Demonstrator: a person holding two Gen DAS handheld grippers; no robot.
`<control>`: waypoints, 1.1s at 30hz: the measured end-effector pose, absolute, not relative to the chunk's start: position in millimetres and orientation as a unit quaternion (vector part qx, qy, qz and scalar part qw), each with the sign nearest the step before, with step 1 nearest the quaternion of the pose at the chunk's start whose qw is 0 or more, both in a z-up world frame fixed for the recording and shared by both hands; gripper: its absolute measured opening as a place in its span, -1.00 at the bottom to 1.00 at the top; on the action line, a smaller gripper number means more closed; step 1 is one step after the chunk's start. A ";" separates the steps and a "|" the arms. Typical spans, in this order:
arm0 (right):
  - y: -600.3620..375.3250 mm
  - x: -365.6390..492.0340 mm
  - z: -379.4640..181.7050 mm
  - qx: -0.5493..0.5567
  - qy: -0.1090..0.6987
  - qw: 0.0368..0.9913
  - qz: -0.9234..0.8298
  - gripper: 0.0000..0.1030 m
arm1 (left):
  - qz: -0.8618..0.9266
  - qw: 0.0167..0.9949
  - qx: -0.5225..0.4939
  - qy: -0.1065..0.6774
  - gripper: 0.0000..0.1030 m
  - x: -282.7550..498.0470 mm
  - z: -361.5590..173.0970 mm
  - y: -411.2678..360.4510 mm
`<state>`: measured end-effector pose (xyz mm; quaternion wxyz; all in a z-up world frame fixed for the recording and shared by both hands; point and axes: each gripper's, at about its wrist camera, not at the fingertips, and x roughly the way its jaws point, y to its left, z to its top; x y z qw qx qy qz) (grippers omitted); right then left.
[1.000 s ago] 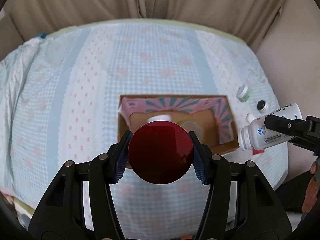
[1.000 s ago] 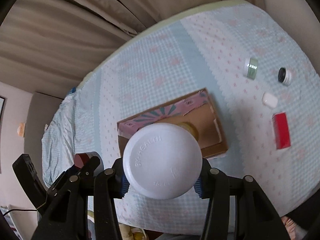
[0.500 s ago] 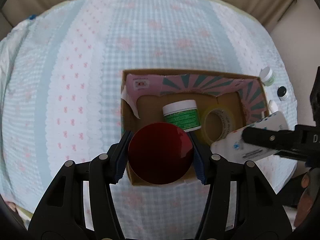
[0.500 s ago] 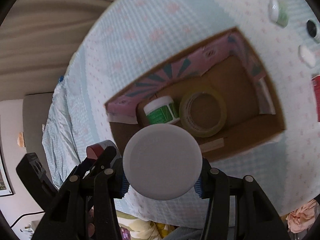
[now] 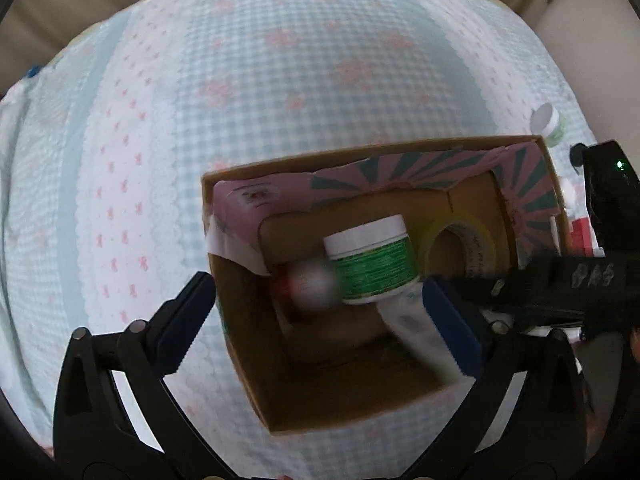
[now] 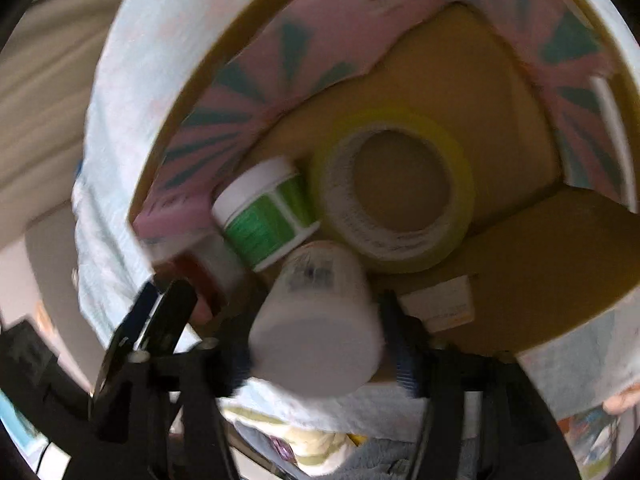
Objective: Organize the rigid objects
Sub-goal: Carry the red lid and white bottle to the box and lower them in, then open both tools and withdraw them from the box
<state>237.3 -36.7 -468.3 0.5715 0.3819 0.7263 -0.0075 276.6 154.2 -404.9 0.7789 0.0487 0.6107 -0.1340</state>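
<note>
Red-capped jar (image 5: pixel 310 290): blurred, dropping into the left part of the cardboard box (image 5: pixel 236 336) just beside the green-labelled jar (image 5: pixel 374 266); a second ago it was clamped in the left gripper above the box, so this one is being delivered.
White bottle (image 6: pixel 320 320): tipping base-first toward the camera, nose toward the box floor, between the right gripper's pads but no longer pinched; half a second ago it was being gripped firmly.
Left gripper (image 5: pixel 320 308): jaws are opening, standing wide apart over the box's near left corner with nothing pressed between them.
Right gripper (image 6: pixel 320 344): jaws are opening too, the bottle slipping out between them.
Box contents: green-labelled jar and yellow tape roll (image 6: pixel 394 196) are sitting side by side on the floor, touching or nearly so.
Outside the box: a small white-lidded pot (image 5: pixel 548 122) is waiting on the checked cloth (image 5: pixel 280 80) past the box's right wall.
Meaning for the task: I judge two more rigid items are going in; the loose ones on the right come next.
</note>
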 end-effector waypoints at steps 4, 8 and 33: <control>-50.7 237.4 -461.0 0.366 0.717 0.593 -0.030 0.99 | -0.139 0.777 0.049 0.612 0.99 277.0 -404.4 154.6; -55.4 236.9 -456.9 0.363 0.712 0.600 -0.030 0.99 | -0.136 0.779 0.049 0.611 0.99 275.4 -401.8 154.1; -61.6 192.6 -342.2 0.320 0.663 0.677 0.008 0.99 | -0.120 0.830 0.027 0.544 0.99 194.8 -275.2 157.9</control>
